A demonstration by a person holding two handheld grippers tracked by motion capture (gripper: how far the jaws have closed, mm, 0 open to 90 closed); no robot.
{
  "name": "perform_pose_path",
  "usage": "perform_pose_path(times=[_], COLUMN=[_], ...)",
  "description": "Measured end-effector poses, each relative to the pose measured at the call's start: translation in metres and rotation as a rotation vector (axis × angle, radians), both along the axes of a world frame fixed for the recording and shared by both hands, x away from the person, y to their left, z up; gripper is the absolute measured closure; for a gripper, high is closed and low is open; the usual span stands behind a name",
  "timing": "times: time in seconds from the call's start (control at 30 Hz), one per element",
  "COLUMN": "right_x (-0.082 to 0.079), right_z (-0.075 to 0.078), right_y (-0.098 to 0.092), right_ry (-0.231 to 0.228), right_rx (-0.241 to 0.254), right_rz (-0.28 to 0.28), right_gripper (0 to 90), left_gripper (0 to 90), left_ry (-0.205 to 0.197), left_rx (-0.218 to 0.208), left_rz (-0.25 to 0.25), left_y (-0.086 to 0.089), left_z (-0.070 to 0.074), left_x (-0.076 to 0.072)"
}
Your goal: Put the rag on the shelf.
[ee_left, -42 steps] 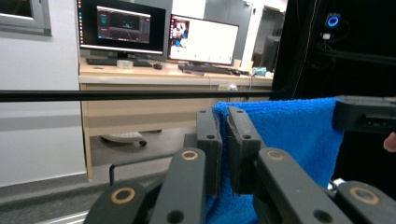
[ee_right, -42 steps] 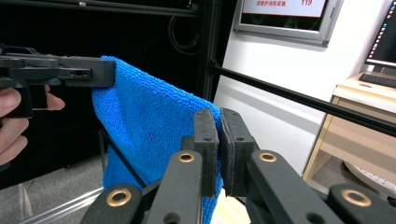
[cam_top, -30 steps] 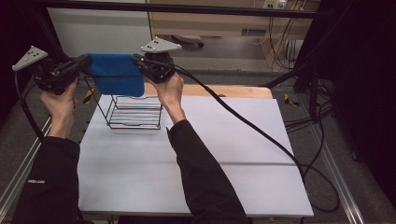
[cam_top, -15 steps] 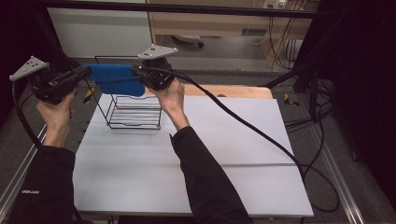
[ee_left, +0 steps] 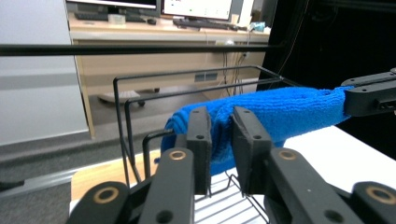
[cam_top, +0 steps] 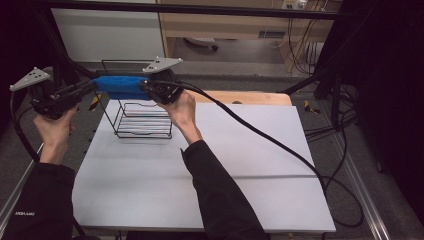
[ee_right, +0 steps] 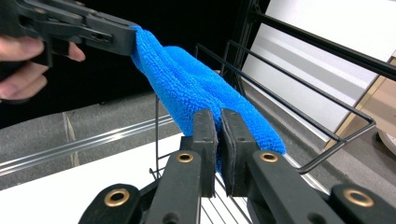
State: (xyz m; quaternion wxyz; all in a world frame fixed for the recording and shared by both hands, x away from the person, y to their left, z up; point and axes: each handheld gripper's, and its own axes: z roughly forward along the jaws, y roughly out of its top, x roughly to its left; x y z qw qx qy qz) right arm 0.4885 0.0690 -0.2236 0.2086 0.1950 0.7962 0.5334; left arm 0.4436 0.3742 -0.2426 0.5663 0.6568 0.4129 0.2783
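Two grippers, one blue cloth [cam_top: 119, 86] stretched between them, held in the air right above the wire rack [cam_top: 142, 119]. The left gripper [cam_top: 90, 86] has its jaws pinched on the cloth's end left of the rack, and the right gripper [cam_top: 145, 86] is clamped on the other end, over the rack's top. The cloth sags a bit in the middle, bunched up lengthwise. The rack itself sits on the white table [cam_top: 225, 175], toward the far left corner. Both hands are raised.
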Motion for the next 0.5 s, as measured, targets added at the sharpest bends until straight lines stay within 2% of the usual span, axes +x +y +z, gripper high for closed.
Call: perform_pose_path(times=[0.1, 0.17, 0.23, 0.37, 0.5], right_x=[0.001, 0.000, 0.001, 0.000, -0.001], right_z=[-0.001, -0.003, -0.004, -0.006, -0.007], right_y=[0.001, 0.002, 0.003, 0.004, 0.004], right_ry=[0.004, 0.006, 0.004, 0.002, -0.002], right_rx=[-0.006, -0.004, -0.012, -0.023, -0.033], right_rz=[0.002, 0.003, 0.005, 0.002, 0.004], right_gripper=[85.7, 85.7, 85.6, 85.4, 85.2], left_gripper=[72.5, 71.3, 71.2, 74.9, 83.6], left_ry=[-0.005, -0.027, -0.026, 0.025, 0.085], left_rx=[-0.003, -0.005, -0.021, -0.020, 0.034], left_rz=[0.009, 0.019, 0.015, -0.005, -0.025], left_y=[0.003, 0.005, 0.005, 0.002, -0.008], left_z=[0.008, 0.017, 0.024, 0.027, 0.018], left_x=[-0.004, -0.007, -0.008, -0.002, 0.006])
